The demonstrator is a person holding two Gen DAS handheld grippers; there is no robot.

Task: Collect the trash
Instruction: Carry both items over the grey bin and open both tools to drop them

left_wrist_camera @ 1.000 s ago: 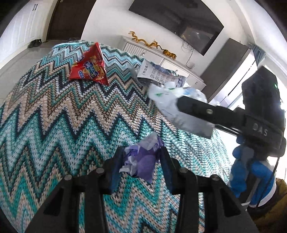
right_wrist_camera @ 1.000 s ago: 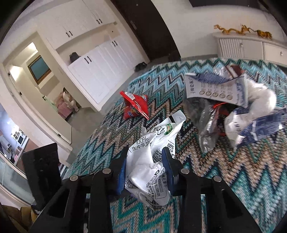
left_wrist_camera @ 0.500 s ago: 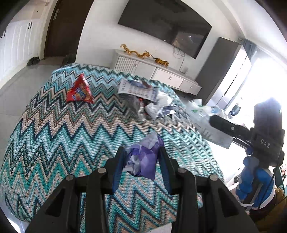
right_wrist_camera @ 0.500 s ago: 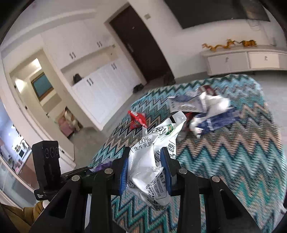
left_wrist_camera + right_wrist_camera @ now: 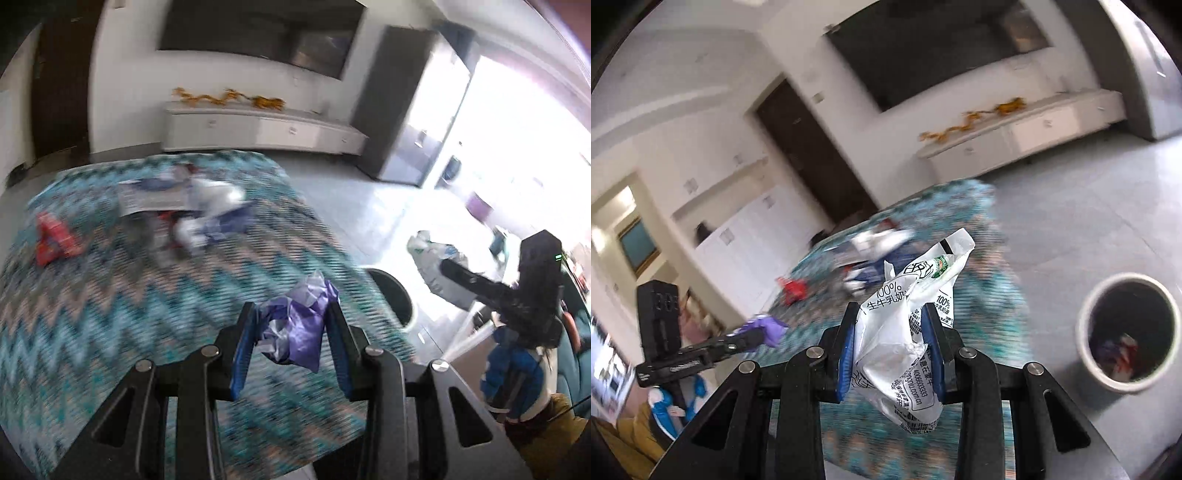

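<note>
Living room, zigzag-patterned blanket (image 5: 110, 314) over a raised surface. Purple wrapper (image 5: 295, 325), crumpled, clamped in the left gripper (image 5: 291, 332) above the blanket. White milk pouch (image 5: 908, 339) pinched in the right gripper (image 5: 892, 345). Bin (image 5: 1130, 332) on the grey floor beside the blanket, scraps inside. Red snack bag (image 5: 53, 240) and a heap of wrappers (image 5: 192, 210) lie on the blanket.
</note>
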